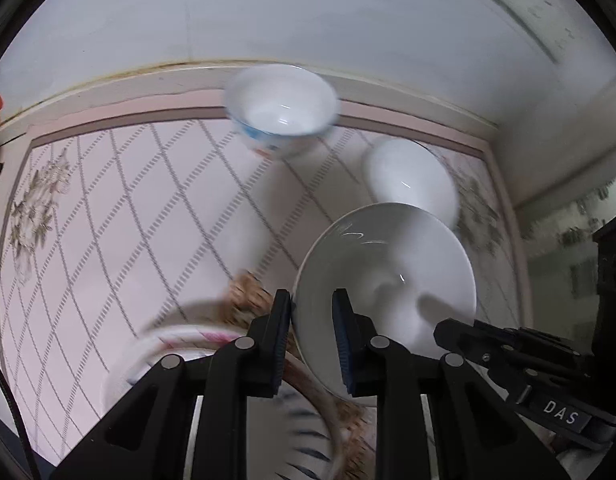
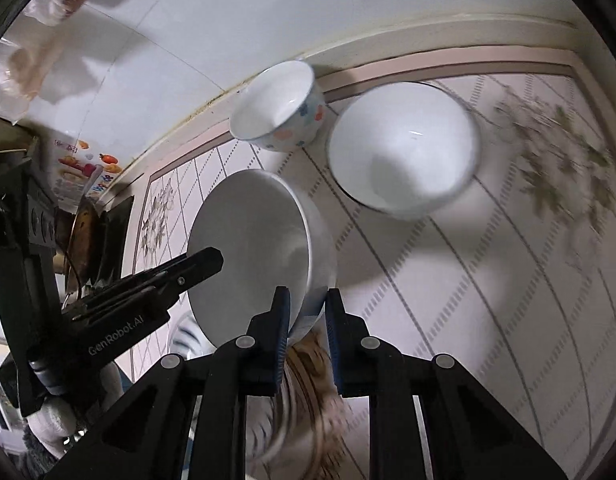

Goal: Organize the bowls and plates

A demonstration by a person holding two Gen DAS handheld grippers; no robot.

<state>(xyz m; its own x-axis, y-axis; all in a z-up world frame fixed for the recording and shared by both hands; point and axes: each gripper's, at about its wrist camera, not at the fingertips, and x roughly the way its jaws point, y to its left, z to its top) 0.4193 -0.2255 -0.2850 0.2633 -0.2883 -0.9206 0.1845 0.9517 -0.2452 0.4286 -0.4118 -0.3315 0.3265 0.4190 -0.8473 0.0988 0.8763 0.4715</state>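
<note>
Above the worktop (image 1: 107, 240), both tongs, left (image 1: 312, 340) and right (image 2: 305, 340), are clamped on opposite rims of one white bowl (image 1: 388, 280), with the plain bowl (image 2: 404, 152) beyond, toward the worktop's far edge.

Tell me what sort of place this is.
Probably a home kitchen or dining corner. A table with a pink patterned tablecloth stands against a white wall; crockery sits on it, including a flower-patterned bowl and a plain white bowl; a food package stands at the side.
</note>
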